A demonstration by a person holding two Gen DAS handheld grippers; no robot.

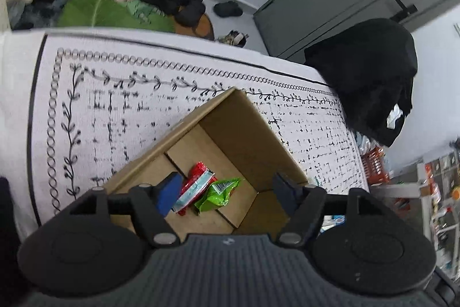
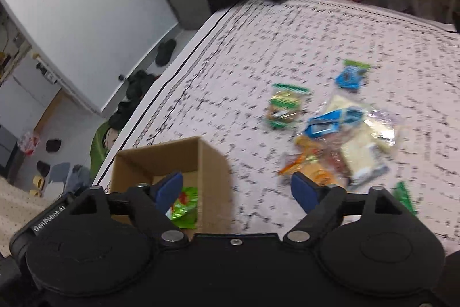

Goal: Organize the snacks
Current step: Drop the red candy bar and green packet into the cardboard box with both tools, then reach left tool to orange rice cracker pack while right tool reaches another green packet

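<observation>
Cardboard box (image 1: pixel 238 134) w/ red (image 1: pixel 195 186) & green packets (image 1: pixel 220 193) part-hidden by spread fingers (image 1: pixel 169 192), right fingers (image 2: pixel 169 189) spread too, snack pile (image 2: pixel 339 134) blurred

Cardboard box (image 1: pixel 244 131) open-topped; two packets (image 1: pixel 207 189) on its floor.

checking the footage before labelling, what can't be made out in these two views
- Snack pile, right wrist view: motion blur, labels unreadable.
- Cardboard box floor, left wrist view: near part hidden by the left gripper.
- Green packet, right wrist view: partly behind the right gripper.
</observation>
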